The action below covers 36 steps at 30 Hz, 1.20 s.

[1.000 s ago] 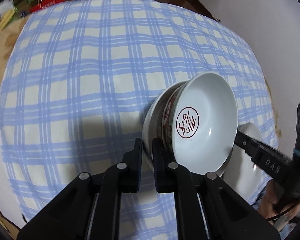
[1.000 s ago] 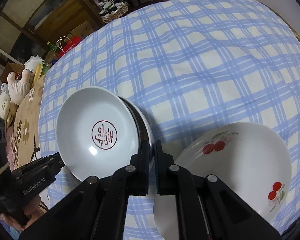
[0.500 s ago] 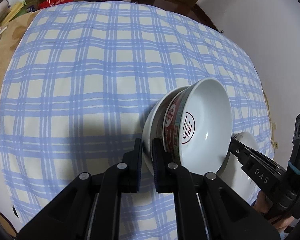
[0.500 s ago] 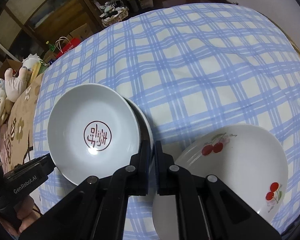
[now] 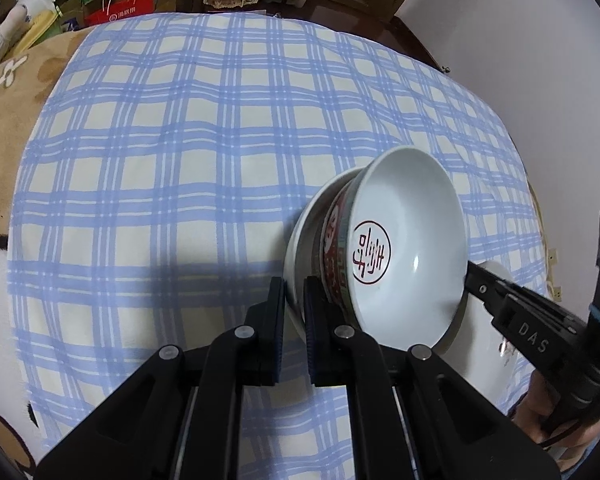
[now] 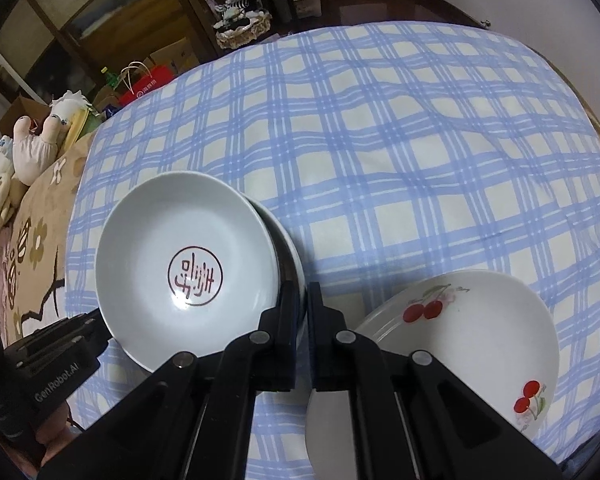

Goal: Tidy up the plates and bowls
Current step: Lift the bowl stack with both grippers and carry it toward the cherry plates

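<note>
Nearest in the left wrist view, the left claw (image 5: 295, 308) is pinched nearly closed on the rim of a plain white plate (image 5: 300, 252), which sits under a white bowl (image 5: 412, 240) with a red round mark inside and a red pattern on its outer wall. The stack is tilted, its open side facing right. On the far side of the bowl the right claw (image 5: 470, 276) meets the stack's rim, and a bit of the hand (image 5: 540, 412) holding it shows below.

In the right wrist view, the right claw (image 6: 303, 304) is likewise clamped almost closed on the edge of the same stack, just beside the bowl (image 6: 188, 268). The left claw (image 6: 100, 324) reaches the bowl's lower left rim. Just right of the right claw lies a stack of white plates with cherries (image 6: 472, 344) painted on them, resting on the blue checked cloth (image 6: 380, 140) that covers the desk.

Farther off, past the cloth's edge, stand a red paper bag (image 6: 146, 84), a basket (image 6: 244, 28) and soft toys (image 6: 32, 144) on a brown flowered blanket (image 6: 32, 232).
</note>
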Available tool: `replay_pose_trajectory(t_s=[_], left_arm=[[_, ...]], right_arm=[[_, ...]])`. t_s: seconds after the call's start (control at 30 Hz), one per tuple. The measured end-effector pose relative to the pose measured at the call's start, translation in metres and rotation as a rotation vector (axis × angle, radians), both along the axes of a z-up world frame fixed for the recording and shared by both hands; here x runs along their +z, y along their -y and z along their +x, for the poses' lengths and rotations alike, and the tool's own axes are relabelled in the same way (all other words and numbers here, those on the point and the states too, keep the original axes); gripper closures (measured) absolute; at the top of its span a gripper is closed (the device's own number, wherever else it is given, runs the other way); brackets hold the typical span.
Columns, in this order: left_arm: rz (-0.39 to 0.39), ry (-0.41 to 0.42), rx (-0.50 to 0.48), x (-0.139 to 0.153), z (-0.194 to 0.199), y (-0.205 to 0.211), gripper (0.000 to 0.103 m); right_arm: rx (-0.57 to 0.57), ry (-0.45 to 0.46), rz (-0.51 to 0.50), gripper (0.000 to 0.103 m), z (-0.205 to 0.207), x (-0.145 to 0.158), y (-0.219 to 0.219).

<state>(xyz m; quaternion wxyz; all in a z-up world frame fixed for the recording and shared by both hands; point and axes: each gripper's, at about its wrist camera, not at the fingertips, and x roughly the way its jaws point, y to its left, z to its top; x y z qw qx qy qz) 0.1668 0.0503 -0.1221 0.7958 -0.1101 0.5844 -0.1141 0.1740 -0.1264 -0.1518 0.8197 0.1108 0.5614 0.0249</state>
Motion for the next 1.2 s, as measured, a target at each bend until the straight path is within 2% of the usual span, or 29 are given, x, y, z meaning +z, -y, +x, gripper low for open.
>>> replay_pose_trajectory(t_s=[0.73,0.87,1.0,1.2], left_arm=[[0.008,0.042,-0.046,0.007,-0.003,0.005,0.096],[-0.011,0.036,-0.051,0.007,-0.004,0.005,0.096],[-0.026,0.051,-0.048,0.014,-0.008,0.002,0.096],[-0.009,0.071,-0.056,0.023,-0.014,0.002,0.097]], right_arm=[[0.015,-0.015,-0.012,0.097,-0.010,0.007,0.004],[0.010,-0.004,-0.021,0.097,-0.011,0.012,0.006],[0.006,0.010,-0.008,0.097,-0.014,0.017,0.008],[0.016,0.017,-0.014,0.097,-0.018,0.025,0.005]])
